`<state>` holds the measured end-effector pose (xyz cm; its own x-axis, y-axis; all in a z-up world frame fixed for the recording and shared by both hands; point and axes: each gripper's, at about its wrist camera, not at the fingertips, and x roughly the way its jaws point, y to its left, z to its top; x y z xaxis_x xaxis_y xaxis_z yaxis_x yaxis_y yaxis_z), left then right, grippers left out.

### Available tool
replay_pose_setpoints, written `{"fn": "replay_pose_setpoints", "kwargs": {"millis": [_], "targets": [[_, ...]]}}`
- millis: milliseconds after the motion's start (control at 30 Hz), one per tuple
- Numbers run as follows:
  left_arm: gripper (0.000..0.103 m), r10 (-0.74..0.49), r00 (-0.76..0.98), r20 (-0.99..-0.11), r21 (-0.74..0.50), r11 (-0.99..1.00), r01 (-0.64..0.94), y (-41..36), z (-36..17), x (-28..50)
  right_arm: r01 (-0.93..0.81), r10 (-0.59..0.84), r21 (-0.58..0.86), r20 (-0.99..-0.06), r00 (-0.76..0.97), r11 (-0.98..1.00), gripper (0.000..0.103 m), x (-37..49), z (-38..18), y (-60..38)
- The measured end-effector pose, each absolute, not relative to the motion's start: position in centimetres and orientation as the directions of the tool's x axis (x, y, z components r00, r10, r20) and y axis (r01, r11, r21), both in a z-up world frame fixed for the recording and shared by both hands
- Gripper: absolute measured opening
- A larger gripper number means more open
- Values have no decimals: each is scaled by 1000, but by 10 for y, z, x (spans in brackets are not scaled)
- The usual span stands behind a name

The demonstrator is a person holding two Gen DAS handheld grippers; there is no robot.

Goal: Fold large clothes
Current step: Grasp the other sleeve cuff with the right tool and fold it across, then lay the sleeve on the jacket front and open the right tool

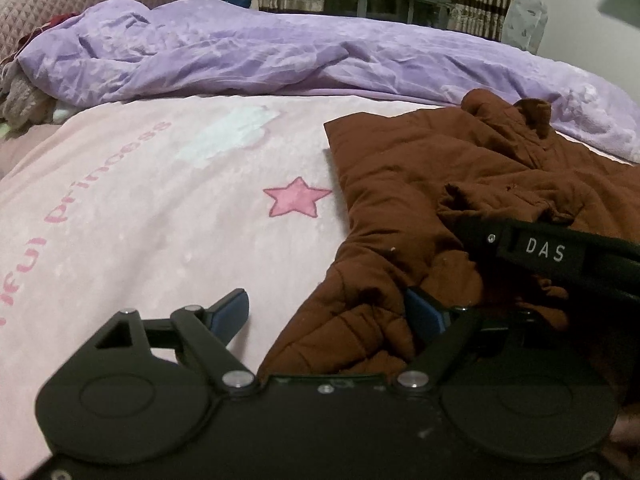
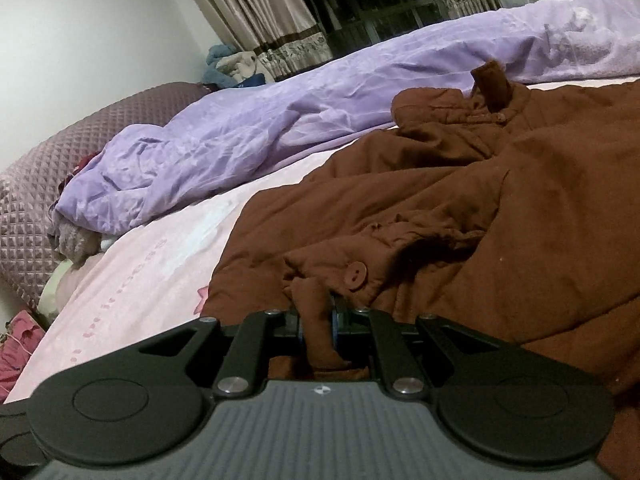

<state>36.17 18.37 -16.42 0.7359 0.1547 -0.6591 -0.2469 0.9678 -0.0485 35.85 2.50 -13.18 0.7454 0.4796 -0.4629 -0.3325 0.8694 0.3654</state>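
A large brown quilted coat [image 1: 404, 184] lies spread on the pink bedsheet [image 1: 160, 208]; it also shows in the right wrist view [image 2: 480, 208]. My left gripper [image 1: 328, 316] is open, its jaws wide apart over the coat's near edge, the right finger against the fabric. My right gripper [image 2: 320, 320] is shut on a brown strip of the coat near a round button [image 2: 355, 276]. The right gripper's body marked DAS [image 1: 548, 252] lies across the coat in the left wrist view.
A crumpled purple duvet [image 1: 240, 56] runs along the far side of the bed. A quilted mauve headboard cushion [image 2: 32, 208] stands at the left. Curtains [image 2: 260, 12] and a dark window are behind. A pink star [image 1: 296, 196] marks the sheet.
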Motion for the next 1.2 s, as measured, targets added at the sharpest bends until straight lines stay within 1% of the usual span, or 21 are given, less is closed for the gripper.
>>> {"fn": "replay_pose_setpoints", "kwargs": {"millis": [133,233,267,300,333,367,400,433,467,533,633,667,700,733,800,867,933,967,1067,1133,1200], "targets": [[88,172,735,-656,-18,970,-244,180,-159,363,-364,474,309,-483,736,879,14,357,-126,40],[86,182,749,-637,-14,969,-248,175,-141,354,-440,516,270,-484,707,856,27,339,-96,30],[86,173,764,-621,-25,971,-240,173,-132,349,-465,537,270,-456,710,843,38,329,-84,20],[86,155,784,-601,-38,974,-222,169,-123,345,-488,555,265,-417,720,832,55,318,-74,7],[86,138,798,-586,-47,978,-204,164,-115,342,-504,560,245,-365,744,828,65,305,-63,-8],[86,122,812,-571,-53,981,-185,158,-108,341,-490,532,207,-309,788,846,84,291,-54,-23],[86,104,821,-562,-58,985,-165,153,-104,341,-454,483,168,-263,835,875,88,281,-47,-39],[86,77,829,-554,-69,988,-139,147,-101,344,-418,440,142,-250,862,898,87,277,-43,-52],[86,53,827,-559,-80,990,-118,142,-100,350,-377,396,120,-253,883,918,79,276,-40,-67],[86,19,815,-579,-94,992,-90,130,-101,363,-302,317,99,-265,911,948,75,282,-39,-101],[86,-24,802,-597,-104,993,-48,113,-108,387,-103,130,97,-330,935,990,68,304,-49,-154],[86,-29,794,-608,-102,994,-42,108,-113,396,-50,87,114,-349,933,992,60,313,-54,-174],[86,-30,783,-621,-103,994,-43,105,-119,405,-21,71,139,-364,929,990,53,319,-59,-191],[85,-27,778,-628,-99,994,-45,102,-126,411,-3,70,173,-382,922,985,51,326,-67,-208],[85,35,767,-641,-28,997,-70,95,-141,426,15,83,227,-417,905,974,43,341,-80,-230],[89,106,762,-638,53,994,-94,92,-157,433,44,54,191,-477,877,981,43,357,-102,-236],[89,101,780,-617,55,995,-85,95,-162,427,59,33,157,-523,852,986,35,373,-131,-239],[89,105,782,-615,60,994,-86,97,-162,424,59,32,166,-496,868,984,31,373,-132,-236],[89,149,788,-597,98,989,-113,103,-153,410,94,-30,108,-488,873,990,28,365,-118,-225],[89,184,790,-585,116,983,-144,107,-141,404,128,-94,44,-462,882,991,28,354,-110,-214],[88,185,797,-575,94,983,-160,102,-123,396,118,-97,25,-423,901,993,30,346,-99,-206]]}}
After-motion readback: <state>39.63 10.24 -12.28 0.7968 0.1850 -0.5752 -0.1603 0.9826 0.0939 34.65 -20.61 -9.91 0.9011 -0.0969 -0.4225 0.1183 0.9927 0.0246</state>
